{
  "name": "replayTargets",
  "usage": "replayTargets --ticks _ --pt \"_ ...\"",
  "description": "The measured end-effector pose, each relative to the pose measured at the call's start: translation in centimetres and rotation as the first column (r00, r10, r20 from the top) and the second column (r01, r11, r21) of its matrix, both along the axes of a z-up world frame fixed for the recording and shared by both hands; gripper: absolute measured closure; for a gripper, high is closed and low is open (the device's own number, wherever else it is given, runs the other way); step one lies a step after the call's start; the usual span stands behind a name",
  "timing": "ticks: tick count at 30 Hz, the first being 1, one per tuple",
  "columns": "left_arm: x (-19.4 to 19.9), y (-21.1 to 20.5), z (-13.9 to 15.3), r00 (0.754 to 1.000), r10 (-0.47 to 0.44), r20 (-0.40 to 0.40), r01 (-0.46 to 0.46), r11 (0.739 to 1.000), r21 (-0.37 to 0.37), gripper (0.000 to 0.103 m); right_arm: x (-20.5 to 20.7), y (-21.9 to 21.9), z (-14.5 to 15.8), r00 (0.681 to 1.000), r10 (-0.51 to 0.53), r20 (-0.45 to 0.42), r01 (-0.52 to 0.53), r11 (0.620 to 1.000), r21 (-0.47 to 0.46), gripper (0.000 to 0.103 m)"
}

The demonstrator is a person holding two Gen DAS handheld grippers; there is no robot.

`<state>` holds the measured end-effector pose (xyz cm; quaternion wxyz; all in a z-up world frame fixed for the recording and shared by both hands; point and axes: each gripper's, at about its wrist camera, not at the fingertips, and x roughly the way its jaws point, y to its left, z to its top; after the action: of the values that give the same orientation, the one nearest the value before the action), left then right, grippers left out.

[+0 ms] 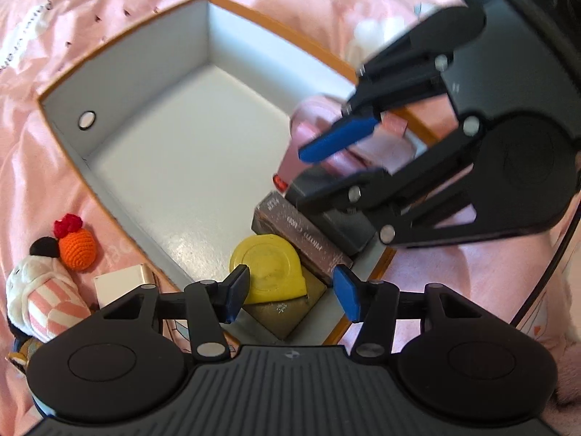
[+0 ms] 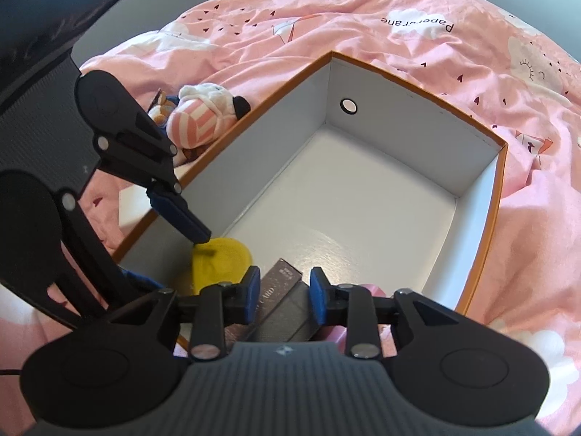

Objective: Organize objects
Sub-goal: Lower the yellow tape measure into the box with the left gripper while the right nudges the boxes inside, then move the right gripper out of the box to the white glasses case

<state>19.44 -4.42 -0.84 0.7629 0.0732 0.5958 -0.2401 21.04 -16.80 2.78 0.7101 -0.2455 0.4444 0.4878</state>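
An orange-rimmed box with white walls [image 1: 145, 54] [image 2: 399, 116] lies open on a pink bedsheet. In its near corner a yellow round case [image 1: 267, 265] [image 2: 225, 258] rests on a flat gold-brown square [image 1: 287, 312]. Beside these lie a long brown carton [image 1: 297, 232] [image 2: 279, 283], a dark grey block [image 1: 341, 218] [image 2: 294, 312] and a pink item [image 1: 316, 134] [image 2: 337, 334]. My left gripper [image 1: 290, 294] [image 2: 178, 259] hangs open over the yellow case without gripping it. My right gripper [image 2: 285, 292] [image 1: 326, 170] hovers above the carton and grey block, open, its pads touching nothing.
Outside the box's wall lie a pink-striped plush toy [image 1: 40, 290] [image 2: 203, 116], an orange crochet toy [image 1: 78, 241] and a small white box [image 1: 123, 283] [image 2: 134, 207]. The rumpled pink sheet [image 1: 54, 18] [image 2: 472, 36] surrounds everything. A black cable [image 1: 544, 283] runs at the right.
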Motion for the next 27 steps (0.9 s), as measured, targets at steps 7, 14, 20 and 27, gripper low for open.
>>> replayTargets --ticks 7,14,20,27 --pt "-1.5 4.8 3.4 0.959 0.227 0.169 -0.209 0.971 -0.12 0.041 -0.6 1.5 -0.2 0.999 -0.018 -0.042 0.019 0.999 0.045 0.071" --pt "-2.1 10.2 3.0 0.839 0.514 0.177 -0.476 0.852 -0.217 0.041 1.2 5.3 -2.1 0.996 -0.049 -0.076 0.05 0.999 0.008 0.07" --pt "-2.7 12.5 1.2 0.811 0.57 0.132 -0.539 0.816 -0.209 0.041 2.3 8.0 -3.9 0.996 -0.033 -0.089 0.025 0.996 -0.084 0.07" --pt "-2.2 12.1 -0.2 0.812 0.561 0.163 -0.528 0.824 -0.204 0.041 3.3 10.7 -6.9 0.985 -0.057 -0.16 0.033 0.988 -0.152 0.07"
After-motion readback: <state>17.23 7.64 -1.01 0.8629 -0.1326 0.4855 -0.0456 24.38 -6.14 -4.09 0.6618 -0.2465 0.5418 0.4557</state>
